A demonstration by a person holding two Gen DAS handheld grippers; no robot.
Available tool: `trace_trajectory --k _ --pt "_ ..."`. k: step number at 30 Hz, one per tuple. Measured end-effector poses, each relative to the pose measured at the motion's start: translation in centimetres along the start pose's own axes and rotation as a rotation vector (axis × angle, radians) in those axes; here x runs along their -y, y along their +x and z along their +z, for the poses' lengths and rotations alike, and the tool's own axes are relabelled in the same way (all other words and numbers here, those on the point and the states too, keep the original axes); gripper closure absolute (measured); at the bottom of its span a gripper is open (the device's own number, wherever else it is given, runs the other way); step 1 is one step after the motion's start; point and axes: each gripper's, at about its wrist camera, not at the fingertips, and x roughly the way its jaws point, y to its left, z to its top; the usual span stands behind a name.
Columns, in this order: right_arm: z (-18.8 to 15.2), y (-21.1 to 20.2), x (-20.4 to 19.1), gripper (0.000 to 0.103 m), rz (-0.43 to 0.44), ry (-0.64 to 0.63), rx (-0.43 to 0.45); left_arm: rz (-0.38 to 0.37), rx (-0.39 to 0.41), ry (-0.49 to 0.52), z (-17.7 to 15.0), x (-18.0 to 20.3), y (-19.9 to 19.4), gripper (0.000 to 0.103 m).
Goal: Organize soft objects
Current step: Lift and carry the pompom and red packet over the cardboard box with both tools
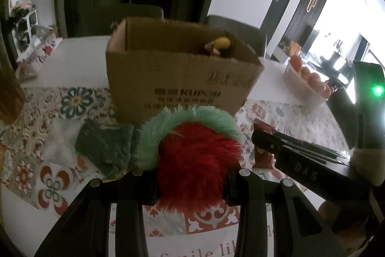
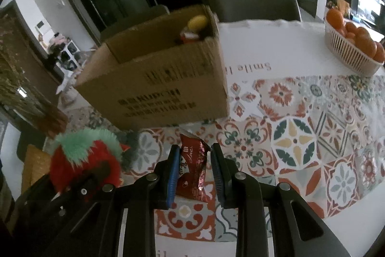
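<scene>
Left claw (image 1: 192, 181) is clenched on a red-and-green furry toy (image 1: 192, 155), right claw (image 2: 195, 175) on a red foil packet (image 2: 193, 170); ahead stands the cardboard box (image 2: 156, 86). Slippery foil may slide out, or fur may snag the box rim.

The left gripper (image 1: 192, 181) is clamped on a furry red-and-green plush (image 1: 192, 155). The right gripper (image 2: 195, 168) is angled downward, its pads pressing a red foil packet (image 2: 193, 168).
</scene>
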Motion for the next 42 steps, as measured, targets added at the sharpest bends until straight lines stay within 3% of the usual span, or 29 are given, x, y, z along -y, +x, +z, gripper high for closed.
trace_trajectory --k 16,42 --pt "2.0 -5.0 -2.0 0.075 0.041 -0.026 0.142 0.01 0.166 0.033 2.6 0.6 -5.6 0.066" --pt "8.2 -7.4 -4.3 0.075 0.085 -0.063 0.293 0.026 0.288 0.088 9.0 1.6 -8.2 0.066"
